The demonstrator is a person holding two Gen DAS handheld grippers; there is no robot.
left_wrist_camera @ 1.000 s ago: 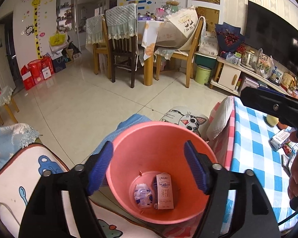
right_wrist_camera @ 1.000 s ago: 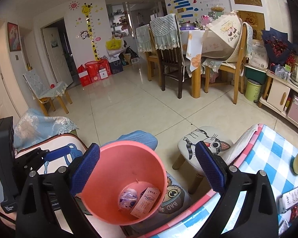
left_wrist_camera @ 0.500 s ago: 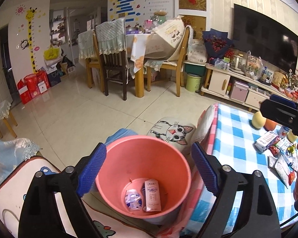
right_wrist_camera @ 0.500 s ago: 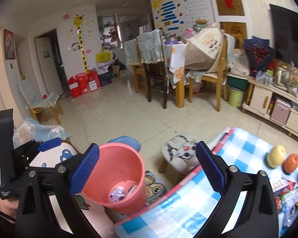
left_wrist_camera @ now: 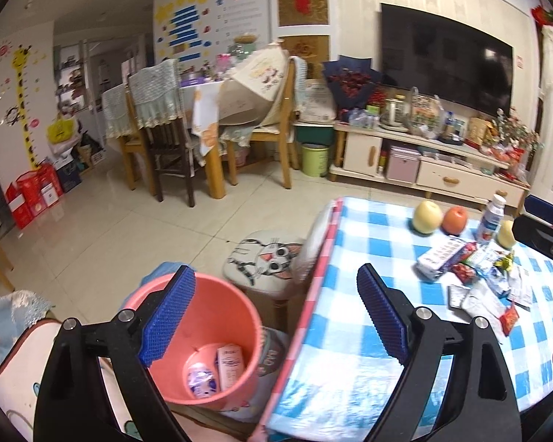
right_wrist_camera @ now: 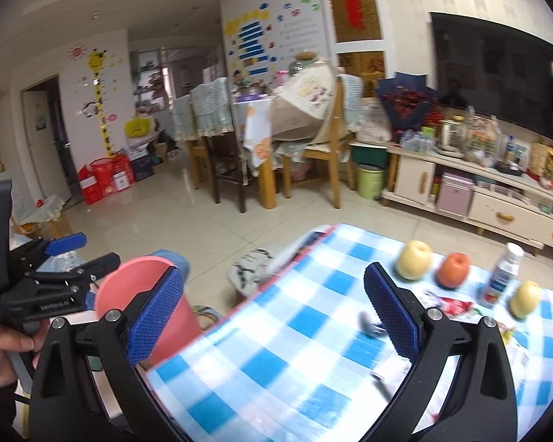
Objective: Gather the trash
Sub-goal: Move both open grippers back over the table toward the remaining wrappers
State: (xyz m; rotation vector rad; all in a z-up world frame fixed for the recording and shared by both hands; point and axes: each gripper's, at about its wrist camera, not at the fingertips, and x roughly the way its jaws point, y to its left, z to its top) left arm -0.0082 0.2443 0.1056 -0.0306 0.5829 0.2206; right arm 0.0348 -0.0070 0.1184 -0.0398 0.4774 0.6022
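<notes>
I am at a table (left_wrist_camera: 350,361) spread with a blue-and-white checked cloth, a two-finger gripper in each hand. Behind it is a tiled living room with a dining set and a low television cabinet.

A salmon-pink bucket (left_wrist_camera: 217,309) stands on the floor off the table's left edge, with a small carton and a clear wrapper already in its bottom. A cat-face stool (left_wrist_camera: 265,261) sits just beyond it.

The trash still to collect is a loose pile of wrappers and cartons (left_wrist_camera: 472,280) on the cloth, ahead and to the right of both tools. The longest piece, a white carton (left_wrist_camera: 440,258), lies on a slant, pointing away and to the right.

My right gripper (right_wrist_camera: 274,313) hangs over the cloth, jaws spread, nothing between them; I judge it the nearer tool to the pile. My left gripper (left_wrist_camera: 276,316) is over the table's left edge, the bucket under its left finger. Its jaws have just been opening and stand wide, nothing between them.

Two yellow apples, an orange one (left_wrist_camera: 455,220) and a small upright bottle (left_wrist_camera: 490,219) stand just behind the pile. They are not trash, and a long reach could knock them.
</notes>
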